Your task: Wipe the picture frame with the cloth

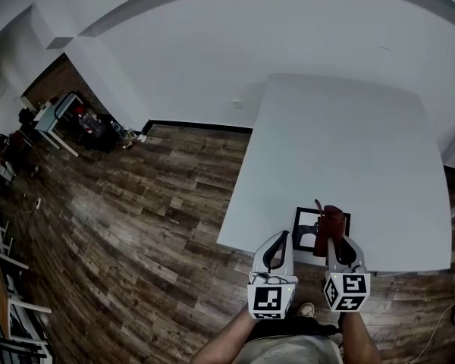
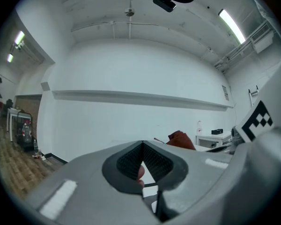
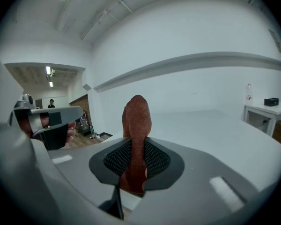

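A rust-red cloth [image 3: 136, 121] is held clamped in the right gripper [image 1: 340, 247] above the black picture frame [image 1: 309, 228] at the white table's [image 1: 349, 142] six o'clock edge, poised for wiping, while the left gripper [image 1: 277, 245] is kept closed and empty at its eight o'clock.

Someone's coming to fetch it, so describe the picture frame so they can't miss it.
Find the big white table; the picture frame lies at its near edge. It's the only black-bordered rectangle there, white inside, partly hidden by the reddish-brown cloth held in the right gripper.
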`<state>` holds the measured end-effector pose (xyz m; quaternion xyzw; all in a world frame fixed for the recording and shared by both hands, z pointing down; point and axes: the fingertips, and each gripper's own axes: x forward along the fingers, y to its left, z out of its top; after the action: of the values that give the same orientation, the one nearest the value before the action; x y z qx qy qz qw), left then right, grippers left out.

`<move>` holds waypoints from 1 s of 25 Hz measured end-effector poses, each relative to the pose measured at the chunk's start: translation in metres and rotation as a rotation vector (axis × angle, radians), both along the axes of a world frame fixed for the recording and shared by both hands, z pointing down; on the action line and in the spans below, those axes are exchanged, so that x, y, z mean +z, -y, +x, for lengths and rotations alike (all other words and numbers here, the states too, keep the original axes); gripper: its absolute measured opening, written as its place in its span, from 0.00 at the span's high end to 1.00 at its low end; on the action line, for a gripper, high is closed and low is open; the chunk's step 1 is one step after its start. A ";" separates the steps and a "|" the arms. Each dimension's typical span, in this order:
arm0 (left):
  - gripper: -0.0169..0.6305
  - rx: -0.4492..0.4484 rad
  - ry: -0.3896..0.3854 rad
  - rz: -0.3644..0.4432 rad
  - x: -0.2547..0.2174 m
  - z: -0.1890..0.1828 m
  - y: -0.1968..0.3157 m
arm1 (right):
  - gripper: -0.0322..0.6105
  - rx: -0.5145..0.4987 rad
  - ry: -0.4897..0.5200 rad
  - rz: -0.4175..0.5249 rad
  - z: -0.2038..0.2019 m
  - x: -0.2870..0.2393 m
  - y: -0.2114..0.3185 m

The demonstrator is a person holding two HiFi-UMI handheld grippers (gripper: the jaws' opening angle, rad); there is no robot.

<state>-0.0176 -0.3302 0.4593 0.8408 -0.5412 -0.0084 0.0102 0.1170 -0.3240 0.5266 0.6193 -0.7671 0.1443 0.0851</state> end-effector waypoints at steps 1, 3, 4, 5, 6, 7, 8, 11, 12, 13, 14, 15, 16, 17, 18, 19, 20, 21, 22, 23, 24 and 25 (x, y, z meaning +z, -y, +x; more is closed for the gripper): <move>0.97 -0.004 -0.001 0.001 -0.001 -0.002 0.000 | 0.80 -0.008 0.011 -0.024 -0.005 0.007 0.005; 0.97 -0.015 -0.006 -0.003 -0.001 -0.005 -0.001 | 0.80 -0.020 0.027 -0.080 -0.014 0.024 0.017; 0.97 -0.020 -0.009 -0.006 0.000 -0.007 -0.002 | 0.80 -0.024 0.036 -0.113 -0.019 0.033 0.022; 0.97 -0.025 -0.011 -0.008 0.000 -0.009 -0.002 | 0.80 -0.030 0.046 -0.150 -0.024 0.043 0.029; 0.97 -0.030 -0.011 -0.010 0.001 -0.011 -0.002 | 0.80 -0.037 0.057 -0.192 -0.030 0.054 0.035; 0.97 -0.034 -0.011 -0.012 0.001 -0.013 -0.002 | 0.80 -0.045 0.068 -0.237 -0.035 0.065 0.042; 0.97 -0.037 -0.011 -0.014 0.001 -0.014 -0.001 | 0.80 -0.053 0.080 -0.283 -0.040 0.076 0.049; 0.97 -0.040 -0.012 -0.016 0.001 -0.015 -0.002 | 0.80 -0.064 0.107 -0.411 -0.051 0.105 0.066; 0.97 -0.041 -0.010 -0.016 0.002 -0.016 -0.002 | 0.80 -0.064 0.110 -0.449 -0.053 0.113 0.070; 0.97 -0.041 -0.008 -0.017 0.002 -0.016 -0.003 | 0.80 -0.062 0.110 -0.482 -0.054 0.120 0.073; 0.97 -0.041 -0.005 -0.019 0.003 -0.017 -0.004 | 0.80 -0.057 0.106 -0.509 -0.055 0.127 0.076; 0.97 -0.042 -0.004 -0.021 0.003 -0.017 -0.004 | 0.80 -0.051 0.101 -0.531 -0.055 0.132 0.078; 0.97 -0.042 -0.003 -0.021 0.003 -0.017 -0.004 | 0.80 -0.045 0.096 -0.546 -0.055 0.136 0.080; 0.97 -0.043 -0.003 -0.021 0.003 -0.018 -0.004 | 0.80 -0.039 0.093 -0.557 -0.055 0.139 0.082; 0.97 -0.043 -0.003 -0.020 0.003 -0.018 -0.004 | 0.80 -0.034 0.093 -0.564 -0.055 0.140 0.082; 0.97 -0.043 -0.002 -0.021 0.003 -0.019 -0.004 | 0.80 -0.032 0.092 -0.569 -0.055 0.141 0.083; 0.97 -0.043 -0.001 -0.026 0.003 -0.019 -0.004 | 0.80 -0.030 0.091 -0.572 -0.055 0.142 0.083; 0.97 -0.043 0.001 -0.036 0.003 -0.020 -0.004 | 0.80 -0.029 0.088 -0.574 -0.054 0.143 0.084; 0.97 -0.043 0.002 -0.046 0.004 -0.020 -0.004 | 0.80 -0.028 0.086 -0.576 -0.054 0.143 0.084; 0.97 -0.043 0.003 -0.049 0.005 -0.020 -0.005 | 0.80 -0.026 0.084 -0.578 -0.052 0.144 0.083; 0.97 -0.042 0.003 -0.046 0.005 -0.020 -0.005 | 0.80 -0.020 0.083 -0.580 -0.049 0.145 0.083; 0.97 -0.041 0.002 -0.035 0.005 -0.019 -0.005 | 0.80 -0.011 0.083 -0.582 -0.045 0.145 0.082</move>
<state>-0.0367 -0.3256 0.4646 0.8292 -0.5584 0.0020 0.0241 0.0722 -0.4056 0.6717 0.5582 -0.6998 0.3829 0.2282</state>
